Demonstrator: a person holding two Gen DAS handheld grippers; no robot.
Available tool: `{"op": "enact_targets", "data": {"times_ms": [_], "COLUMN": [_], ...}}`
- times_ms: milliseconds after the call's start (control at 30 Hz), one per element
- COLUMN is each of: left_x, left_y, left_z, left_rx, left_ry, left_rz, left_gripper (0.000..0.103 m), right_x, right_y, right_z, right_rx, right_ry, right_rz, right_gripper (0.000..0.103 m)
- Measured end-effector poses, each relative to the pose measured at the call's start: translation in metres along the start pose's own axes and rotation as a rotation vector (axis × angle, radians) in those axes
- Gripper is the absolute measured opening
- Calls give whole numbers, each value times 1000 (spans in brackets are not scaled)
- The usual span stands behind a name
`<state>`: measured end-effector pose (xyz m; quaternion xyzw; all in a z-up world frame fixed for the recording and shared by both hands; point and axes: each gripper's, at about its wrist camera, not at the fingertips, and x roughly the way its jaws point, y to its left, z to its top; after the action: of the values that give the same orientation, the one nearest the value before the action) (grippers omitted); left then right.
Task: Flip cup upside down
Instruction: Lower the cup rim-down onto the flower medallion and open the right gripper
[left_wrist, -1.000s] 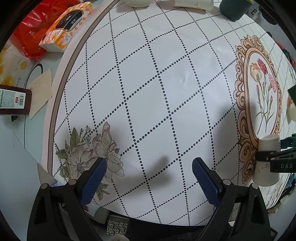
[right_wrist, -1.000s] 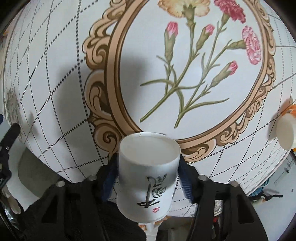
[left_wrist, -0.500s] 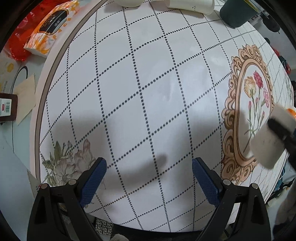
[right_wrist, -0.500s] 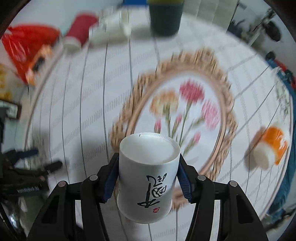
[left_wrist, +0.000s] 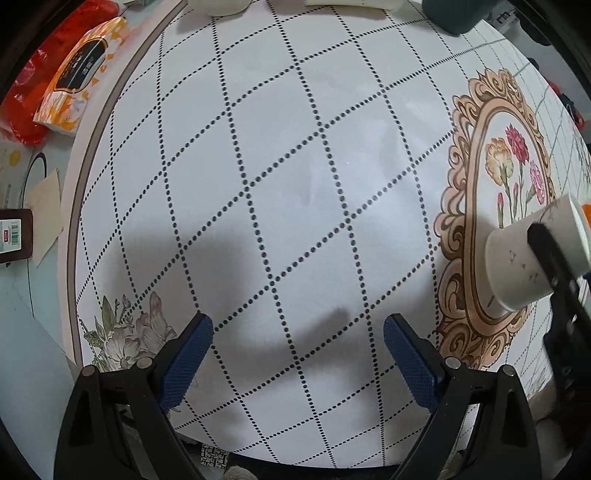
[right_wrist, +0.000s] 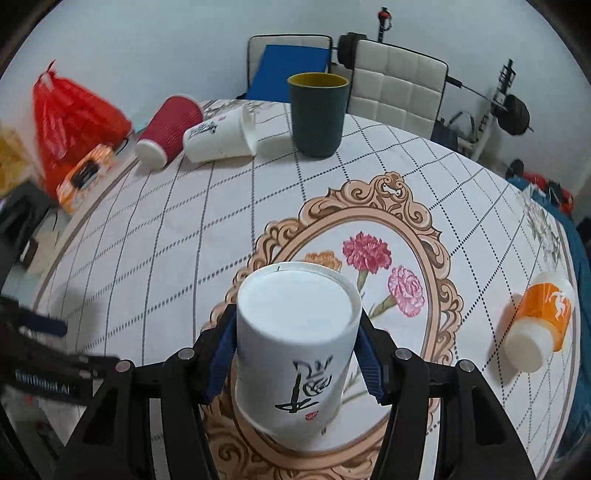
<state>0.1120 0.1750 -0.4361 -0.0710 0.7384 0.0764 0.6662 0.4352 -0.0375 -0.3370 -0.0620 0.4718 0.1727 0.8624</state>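
Note:
My right gripper is shut on a white paper cup with black calligraphy. The cup's closed base faces away from me and its rim is toward the camera, over the floral oval on the tablecloth. In the left wrist view the same cup shows at the right edge, tilted, held above the oval frame. My left gripper is open and empty, hovering over the dotted diamond pattern near the table's front edge.
At the far side stand a dark green cup upright, a white cup and a red cup on their sides. An orange cup lies at the right. A tissue pack and red bag sit left.
My right gripper has swung the cup from pointing down at the table to pointing level across it, still holding it. My left gripper stays open and has shifted slightly.

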Motion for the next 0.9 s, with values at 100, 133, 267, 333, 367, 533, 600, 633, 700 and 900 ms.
{"op": "enact_targets", "data": {"times_ms": [100,133,267,333,367,533,600,633,700,900], "left_x": [-10,-14,-22,-27,-28,-46,-54,-58,-70,-118], "left_y": [-18,-22,-37,-47,-52,-79,-88,-93,-107,-153], "left_z": [4,5,4,6,6,6,3,1,-2,-1], "left_rx": [9,12,23,27,31,75,104,119,164,260], "left_ry": [-4,-6,-20,-27,-31,-68,-88,-99,-133,-249], "left_rz": [2,3,5,6,6,10,13,16,31,57], "left_gripper": [95,95,95,95,95,95,95,95,95,98], "right_x": [-3,-4,-9,-12,-13,-26,-39,-47,-59,-96], "right_y": [1,-1,-7,-8,-8,-18,-24,-29,-34,-43], "right_z": [-6,-7,-13,-15,-15,-15,-15,-16,-20,-45], "right_rx": [-5,5,47,60,66,130,169,195,232,357], "right_ry": [19,29,63,67,72,90,92,101,126,202], "right_rz": [11,16,15,13,16,28,23,8,-27,-144], "right_gripper": [62,62,62,63,63,77,84,91,93,96]}}
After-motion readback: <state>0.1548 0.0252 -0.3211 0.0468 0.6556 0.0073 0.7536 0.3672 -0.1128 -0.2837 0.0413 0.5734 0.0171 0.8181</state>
